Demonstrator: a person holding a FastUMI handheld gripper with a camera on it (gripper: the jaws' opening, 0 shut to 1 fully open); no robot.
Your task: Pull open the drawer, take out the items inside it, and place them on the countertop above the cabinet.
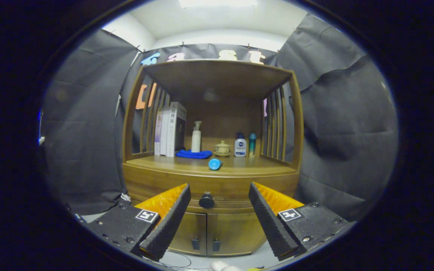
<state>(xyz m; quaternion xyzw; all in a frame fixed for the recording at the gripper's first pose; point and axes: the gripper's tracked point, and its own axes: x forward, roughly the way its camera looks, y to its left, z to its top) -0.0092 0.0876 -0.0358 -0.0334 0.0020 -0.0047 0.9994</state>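
Gripper (pixel 220 194) spread wide, facing the closed drawer (pixel 217 192).

Big wooden cabinet (pixel 211 158) straight ahead, drawer shut beneath the countertop (pixel 164 162), its dark knob (pixel 206 200) sitting between the open fingers, which hold nothing. Up top: books (pixel 170 130) standing left, a blue cloth (pixel 194 154), a white pump bottle (pixel 196 137), a lidded pot (pixel 222 148), two small bottles (pixel 245 145), and a blue cap-like piece (pixel 214 164) at the front edge.

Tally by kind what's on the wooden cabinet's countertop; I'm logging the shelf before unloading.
Upright books: 3
Bottles (white pump bottle, white blue-capped bottle, teal bottle): 3
Blue folded cloth: 1
Beige lidded ceramic jar: 1
Light-blue round item: 1
Total: 9
Claw open.
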